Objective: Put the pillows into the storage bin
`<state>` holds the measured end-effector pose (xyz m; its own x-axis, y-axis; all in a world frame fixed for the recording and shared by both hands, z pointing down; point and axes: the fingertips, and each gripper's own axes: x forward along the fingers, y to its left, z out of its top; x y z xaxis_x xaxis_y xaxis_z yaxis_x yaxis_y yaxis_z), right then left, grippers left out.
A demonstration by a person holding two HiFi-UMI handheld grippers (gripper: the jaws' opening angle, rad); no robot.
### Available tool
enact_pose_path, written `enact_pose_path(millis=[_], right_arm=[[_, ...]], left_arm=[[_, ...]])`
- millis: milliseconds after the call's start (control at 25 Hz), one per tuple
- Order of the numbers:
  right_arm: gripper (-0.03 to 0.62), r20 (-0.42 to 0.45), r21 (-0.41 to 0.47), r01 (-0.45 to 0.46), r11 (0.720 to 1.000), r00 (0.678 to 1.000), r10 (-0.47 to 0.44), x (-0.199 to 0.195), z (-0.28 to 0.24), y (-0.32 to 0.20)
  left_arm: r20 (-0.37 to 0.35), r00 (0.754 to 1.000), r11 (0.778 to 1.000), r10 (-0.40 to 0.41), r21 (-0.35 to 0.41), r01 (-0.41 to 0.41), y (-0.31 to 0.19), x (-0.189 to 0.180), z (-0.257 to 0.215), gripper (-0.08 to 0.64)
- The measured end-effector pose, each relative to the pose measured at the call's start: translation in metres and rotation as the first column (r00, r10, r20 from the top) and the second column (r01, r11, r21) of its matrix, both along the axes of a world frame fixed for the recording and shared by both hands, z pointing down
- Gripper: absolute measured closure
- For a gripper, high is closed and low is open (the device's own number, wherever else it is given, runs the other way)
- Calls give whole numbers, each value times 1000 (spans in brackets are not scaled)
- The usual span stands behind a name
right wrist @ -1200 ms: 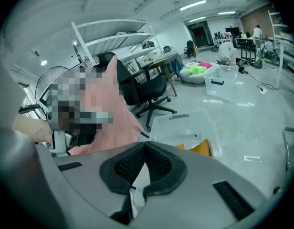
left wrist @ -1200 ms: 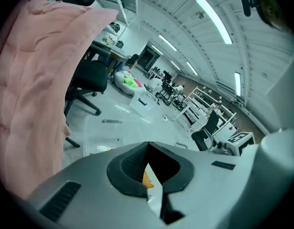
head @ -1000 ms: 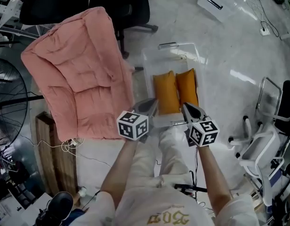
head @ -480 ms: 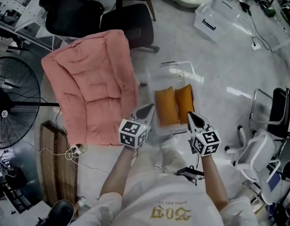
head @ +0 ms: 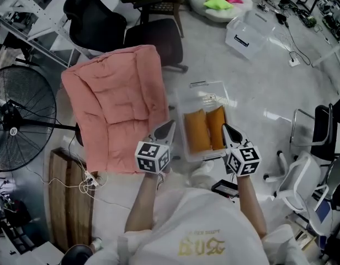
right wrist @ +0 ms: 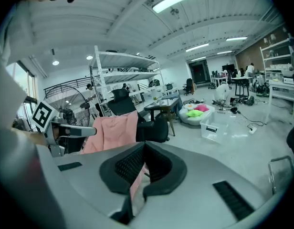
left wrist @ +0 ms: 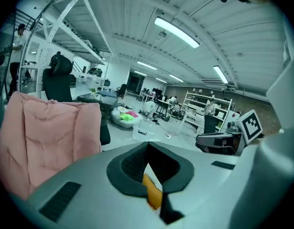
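Both arms reach fwd, elbows bent. L gripper (head: 168,127) & R gripper (head: 227,130) tip slightly down, jaws clenched, nothing held. Two orange pillows (head: 206,128) lie side by side in the clear bin (head: 198,85) on the floor, betw. the gripper tips. Pink cushion (head: 117,101) sits just left of the bin, fan (head: 18,120) further left, black chair (head: 98,21) behind, 2nd bin (head: 244,35) well apart.

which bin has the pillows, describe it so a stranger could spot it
Find the big pink cushion. On the floor just right of it sits a clear storage bin. Unlike the other clear bin farther off, it holds two orange pillows side by side.
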<state>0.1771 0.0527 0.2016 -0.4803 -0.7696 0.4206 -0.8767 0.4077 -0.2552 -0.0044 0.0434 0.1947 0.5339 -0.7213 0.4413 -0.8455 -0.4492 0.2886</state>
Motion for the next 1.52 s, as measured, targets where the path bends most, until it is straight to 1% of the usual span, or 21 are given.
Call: enact_pose_path(millis=[80, 160, 240, 360, 560, 800, 1080, 1520], right_arm=[[580, 9, 9, -32, 999, 999, 32, 1, -6, -1], [580, -3, 18, -47, 999, 999, 47, -1, -9, -2], [580, -15, 24, -54, 998, 998, 54, -3, -10, -1], [580, -2, 22, -66, 998, 998, 66, -6, -13, 1], [580, 4, 23, -80, 997, 997, 80, -9, -15, 3], [580, -5, 28, -86, 996, 996, 86, -7, -16, 10], [580, -9, 24, -86, 996, 996, 86, -13, -14, 13], [580, 6, 29, -96, 995, 995, 96, -14, -20, 12]], left_arm=[[-12, 1000, 1000, -15, 9, 16, 0, -4, -4, 545], [-25, 999, 999, -31, 22, 31, -2, -8, -8, 545], [-38, 999, 999, -28, 27, 29, -5, -9, -11, 545], [-50, 999, 999, -18, 31, 19, -9, -10, -14, 545], [-23, 1000, 999, 7, 40, -6, -9, -8, -11, 545], [-30, 999, 999, 21, 40, -19, 0, -3, -12, 545], [-41, 999, 999, 15, 33, -13, 3, -9, -9, 546], [-51, 998, 999, 20, 40, -18, -1, -10, -15, 545]])
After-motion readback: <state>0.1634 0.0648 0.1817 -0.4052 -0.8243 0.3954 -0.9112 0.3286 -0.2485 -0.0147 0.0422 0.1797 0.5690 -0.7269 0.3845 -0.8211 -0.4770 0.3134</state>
